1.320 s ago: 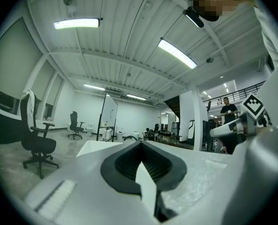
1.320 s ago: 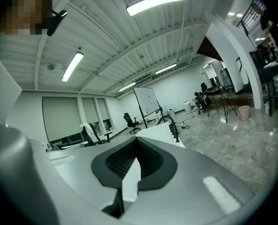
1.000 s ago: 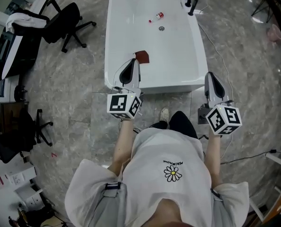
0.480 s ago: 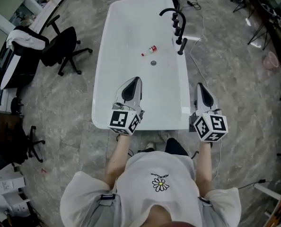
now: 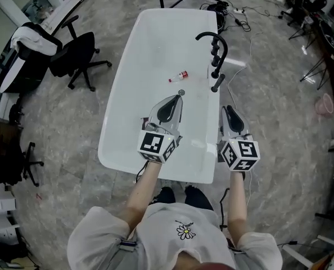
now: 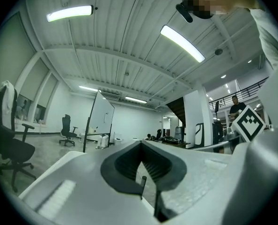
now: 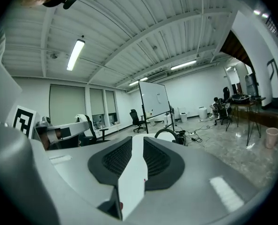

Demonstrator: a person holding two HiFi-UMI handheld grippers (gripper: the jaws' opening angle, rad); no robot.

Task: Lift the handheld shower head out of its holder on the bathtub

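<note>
The handheld shower head (image 5: 217, 82) stood as a slim black wand in its holder on the right rim of the bathtub (image 5: 113, 122), nearest the person in the row of black fittings below the curved spout (image 5: 212, 37). It was judged rigid, light and smooth enough to slip, with a hose likely to drag on it. The hold should be taken across the wand's shaft above the holder, then drawn straight up.

The right gripper (image 5: 229, 112) lay just short of the wand, not touching it. Its jaws had just been opening and stood a narrow gap apart, with nothing between them. The left gripper (image 5: 172, 103) hung over the tub basin, its tips together and empty.
</note>
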